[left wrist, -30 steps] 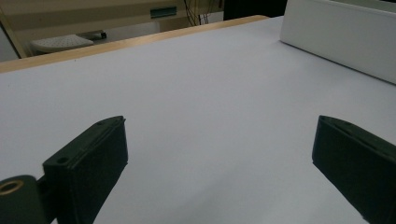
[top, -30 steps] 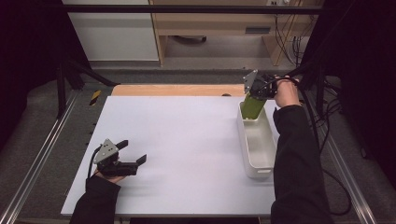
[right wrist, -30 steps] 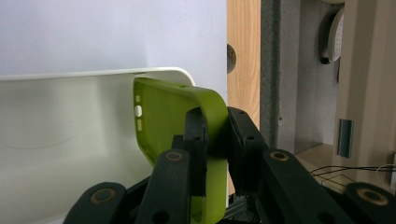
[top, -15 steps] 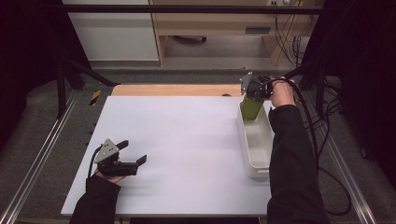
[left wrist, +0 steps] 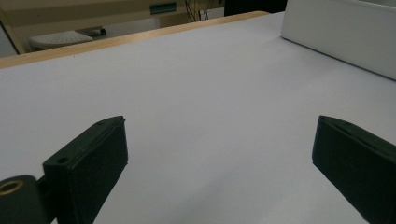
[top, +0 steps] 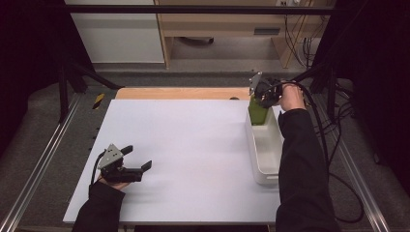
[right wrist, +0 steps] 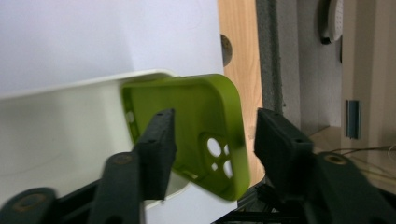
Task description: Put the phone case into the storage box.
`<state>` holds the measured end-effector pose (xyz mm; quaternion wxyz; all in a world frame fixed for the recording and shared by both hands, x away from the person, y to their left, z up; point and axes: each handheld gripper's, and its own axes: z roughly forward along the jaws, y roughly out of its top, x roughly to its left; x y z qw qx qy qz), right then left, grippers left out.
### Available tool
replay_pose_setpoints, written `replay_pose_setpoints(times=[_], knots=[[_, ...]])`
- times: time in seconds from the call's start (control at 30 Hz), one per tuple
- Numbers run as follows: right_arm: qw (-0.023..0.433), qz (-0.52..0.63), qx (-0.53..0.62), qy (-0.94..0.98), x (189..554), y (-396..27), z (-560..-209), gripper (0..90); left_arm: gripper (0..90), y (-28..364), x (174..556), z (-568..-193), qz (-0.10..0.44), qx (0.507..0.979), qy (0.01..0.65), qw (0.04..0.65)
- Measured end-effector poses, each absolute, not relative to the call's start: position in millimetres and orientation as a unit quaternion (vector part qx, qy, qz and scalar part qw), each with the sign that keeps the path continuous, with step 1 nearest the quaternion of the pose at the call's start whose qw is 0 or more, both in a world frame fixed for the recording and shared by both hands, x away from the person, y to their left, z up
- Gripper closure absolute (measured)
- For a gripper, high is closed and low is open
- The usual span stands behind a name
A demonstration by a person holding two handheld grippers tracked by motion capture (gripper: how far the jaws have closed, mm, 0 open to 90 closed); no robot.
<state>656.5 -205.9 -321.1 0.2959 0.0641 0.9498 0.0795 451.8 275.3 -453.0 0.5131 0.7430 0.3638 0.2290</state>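
My right tool (right wrist: pixel 212 140) has just let its jaws spread, and the green case (right wrist: pixel 196 126) now stands loose between them, neither pad pressing on it. I've got it at the far end of the white bin (top: pixel 266 145), leaning on the end wall so it drops inside rather than onto the table (top: pixel 193 145). My left tool (top: pixel 138 157) rests on the table, jaws wide and empty, clear of the work.
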Motion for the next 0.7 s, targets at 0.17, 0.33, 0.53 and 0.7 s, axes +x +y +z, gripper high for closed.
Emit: replay_pose_setpoints(times=[0.17,0.33,0.53,0.7], knots=[[0.311,0.127,0.106,0.936,650,-207,-310,29.1,3.2,276,452,-453,0.23,0.743,0.365,0.513],[0.351,0.151,0.129,0.915,634,-200,-306,18.4,3.2,276,451,-452,0.23,0.742,0.363,0.515],[0.335,0.228,0.15,0.902,618,-193,-297,9.4,3.2,275,450,-452,0.23,0.742,0.362,0.516],[0.334,0.274,0.184,0.883,602,-188,-289,4.5,2.8,273,450,-452,0.228,0.743,0.359,0.516]])
